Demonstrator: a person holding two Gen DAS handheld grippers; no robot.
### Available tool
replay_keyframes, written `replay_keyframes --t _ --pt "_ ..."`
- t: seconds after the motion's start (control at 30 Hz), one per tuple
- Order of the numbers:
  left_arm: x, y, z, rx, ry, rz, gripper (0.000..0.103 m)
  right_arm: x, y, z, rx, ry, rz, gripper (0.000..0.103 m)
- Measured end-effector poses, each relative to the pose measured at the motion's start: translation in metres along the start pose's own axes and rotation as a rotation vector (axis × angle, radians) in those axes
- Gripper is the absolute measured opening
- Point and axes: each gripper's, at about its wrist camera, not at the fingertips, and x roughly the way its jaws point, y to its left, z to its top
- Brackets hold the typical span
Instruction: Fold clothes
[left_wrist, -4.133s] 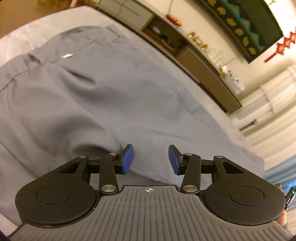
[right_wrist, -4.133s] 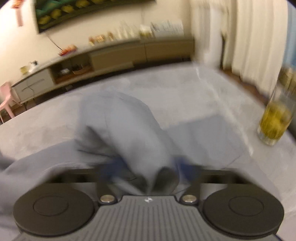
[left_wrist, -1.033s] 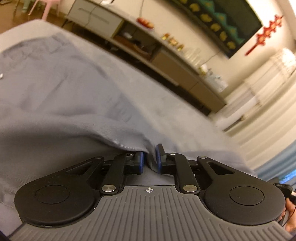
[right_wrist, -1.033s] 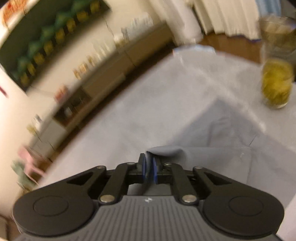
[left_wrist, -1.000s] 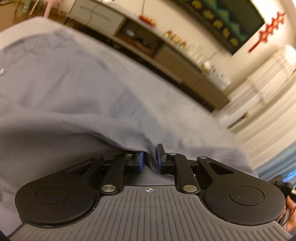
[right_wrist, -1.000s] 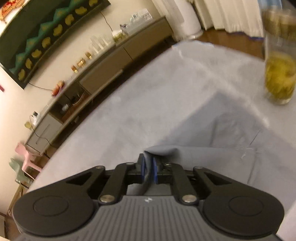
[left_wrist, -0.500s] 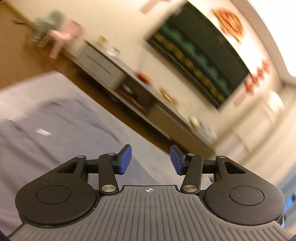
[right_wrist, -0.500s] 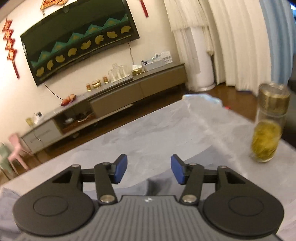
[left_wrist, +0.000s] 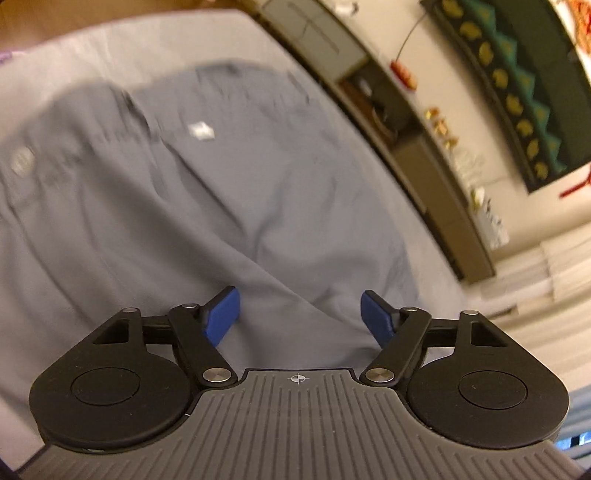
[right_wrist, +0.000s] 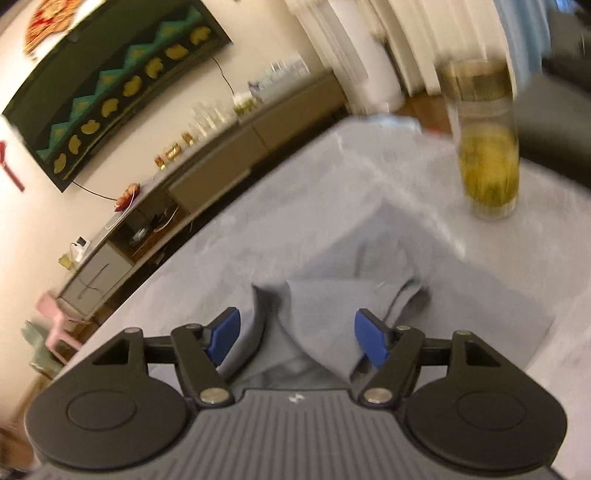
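Two tools, left tool (left_wrist: 300, 314) and right tool (right_wrist: 297, 338), both spread wide and empty over grey trousers (left_wrist: 221, 206); risk: glass tea bottle (right_wrist: 484, 147), upper right, toppled by swung cloth.

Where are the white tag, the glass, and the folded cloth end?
white tag (left_wrist: 200, 130), left wrist view, its middle
glass (right_wrist: 487, 173), right wrist view, the yellow-filled lower part
folded cloth end (right_wrist: 332, 306), right wrist view, top flap
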Motion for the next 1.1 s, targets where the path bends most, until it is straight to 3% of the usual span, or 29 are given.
replay_keyframes --t 0.03,0.07,0.17,0.33,0.4,0.5,0.57,0.6,0.63,0.67,0.7,0.8,0.87,0.9,0.97,1.03,1.1 --pt "0.009 -0.004 -0.003 0.008 0.021 0.005 0.012 0.004 -0.005 0.000 0.035 0.025 0.022 0.070" --pt "0.015 -0.007 -0.006 0.027 0.031 0.009 0.000 0.006 -0.009 -0.001 0.072 0.038 0.044 0.070" --pt "0.004 -0.015 -0.012 0.096 -0.051 0.002 0.000 0.001 -0.025 -0.001 0.152 0.008 0.041 0.071" --pt "-0.103 -0.007 -0.025 0.051 -0.402 -0.252 0.000 -0.004 -0.053 0.002 0.287 -0.033 0.013 0.074" --pt "-0.123 0.006 -0.033 0.033 -0.445 -0.251 0.000 0.004 -0.058 0.000 0.312 -0.005 0.010 0.075" --pt "-0.107 0.021 -0.033 -0.015 -0.340 -0.210 0.000 0.017 -0.060 -0.004 0.355 0.037 0.032 0.075" --pt "-0.094 0.017 -0.033 0.006 -0.286 -0.185 0.000 0.024 -0.054 -0.007 0.327 0.063 0.049 0.063" --pt "-0.087 0.011 -0.034 0.028 -0.262 -0.173 0.000 0.029 -0.048 -0.008 0.288 0.088 0.064 0.030" --pt "-0.080 0.005 -0.036 0.043 -0.232 -0.167 0.000 0.031 -0.042 -0.008 0.232 0.116 0.084 0.004" --pt "-0.073 0.000 -0.038 0.052 -0.200 -0.162 0.000 0.022 -0.030 -0.006 0.155 0.098 0.097 0.003" --pt "-0.066 -0.005 -0.041 0.061 -0.165 -0.148 0.000 -0.006 -0.022 0.003 0.106 0.019 0.137 0.003" --pt "-0.039 -0.006 -0.051 0.060 -0.055 -0.037 0.019 -0.091 -0.007 0.029 -0.005 -0.184 0.263 0.003" --pt "-0.020 0.002 -0.054 0.022 0.006 0.049 0.018 -0.123 -0.017 0.049 -0.043 -0.192 0.251 0.003" --pt "-0.013 0.006 -0.054 0.009 0.022 0.073 0.009 -0.130 -0.031 0.060 -0.007 -0.166 0.246 0.003" --pt "-0.006 0.012 -0.053 -0.006 0.030 0.085 0.000 -0.136 -0.069 0.071 0.146 -0.101 0.319 0.003" --pt "-0.003 0.017 -0.055 -0.020 0.032 0.080 0.000 -0.139 -0.096 0.068 0.262 -0.088 0.396 0.003" --pt "-0.004 0.021 -0.057 -0.034 0.028 0.072 0.000 -0.133 -0.110 0.061 0.315 -0.085 0.374 0.003"
